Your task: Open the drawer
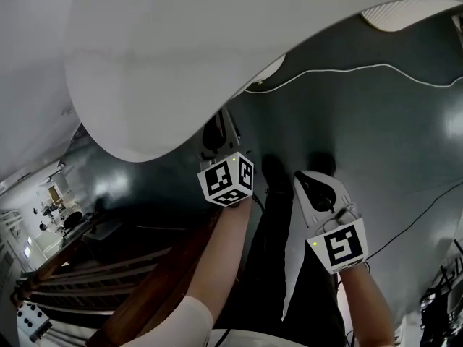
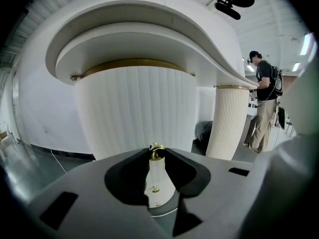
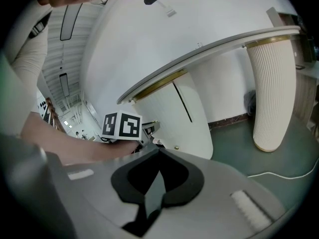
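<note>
Two fluted white pedestals carry one broad, smooth white tabletop [image 1: 181,63] with a rounded, sweeping rim. The nearer pedestal [image 2: 134,113] is a wide ribbed drum ringed at its top by a thin brass band [image 2: 129,64]. The second, slimmer ribbed column [image 2: 228,121] stands to the nearer pedestal's right.

The drawer front is part of the nearer pedestal's curved wall. A small round brass knob [image 2: 157,149] sticks out of that wall, and two smaller brass studs sit below it on the same white strip. In the right gripper view one dark straight seam [image 3: 182,102] runs down that wall. Whether the drawer has come out at all cannot be told.

The left gripper [image 2: 158,155], grey with black padded jaws, has its tips pinched on the brass knob. The right gripper [image 3: 159,153] hangs to the right of the pedestal, apart from it, tips together with nothing between them. Each gripper bears one black-and-white marker cube [image 1: 226,179].

The tabletop rim overhangs the pedestal directly above the left gripper. Glossy dark green floor [image 1: 376,143] spreads open between the two pedestals and behind both hands, crossed by one thin white cable [image 1: 347,69]. One person [image 2: 264,108] stands beyond the second column.
</note>
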A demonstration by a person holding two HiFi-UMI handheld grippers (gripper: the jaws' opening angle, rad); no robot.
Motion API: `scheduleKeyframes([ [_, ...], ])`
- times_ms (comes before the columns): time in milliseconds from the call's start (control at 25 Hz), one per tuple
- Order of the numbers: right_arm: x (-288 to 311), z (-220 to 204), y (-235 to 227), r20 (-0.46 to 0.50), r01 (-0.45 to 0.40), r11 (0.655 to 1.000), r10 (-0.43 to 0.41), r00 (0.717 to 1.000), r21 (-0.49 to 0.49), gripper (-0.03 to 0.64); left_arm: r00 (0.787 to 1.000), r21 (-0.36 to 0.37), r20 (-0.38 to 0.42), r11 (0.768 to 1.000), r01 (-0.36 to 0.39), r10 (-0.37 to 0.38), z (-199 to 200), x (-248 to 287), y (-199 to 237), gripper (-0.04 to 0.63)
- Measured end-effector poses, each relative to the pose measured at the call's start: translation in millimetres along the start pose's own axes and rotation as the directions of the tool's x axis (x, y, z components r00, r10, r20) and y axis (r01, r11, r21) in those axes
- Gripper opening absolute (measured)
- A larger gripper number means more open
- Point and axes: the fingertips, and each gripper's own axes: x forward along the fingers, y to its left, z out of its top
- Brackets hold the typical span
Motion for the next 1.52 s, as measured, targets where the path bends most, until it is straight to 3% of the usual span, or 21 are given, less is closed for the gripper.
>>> scheduleKeyframes([
  [920,-35.3,-27.8,23.5,-0.099,-0.022,0.994,0.012,0.995,-0.105,0.011,0.991,0.038,-0.109,0.996,0.078,-0.074,-45.9,-59.4,-34.7,0.103],
  [1520,-42.2,-37.6,45.5,-0.117,-0.038,0.994,0.026,0.993,-0.102,0.011,0.969,0.115,-0.158,0.971,0.209,-0.190,-65.7,-98.0,-53.8,0.095],
])
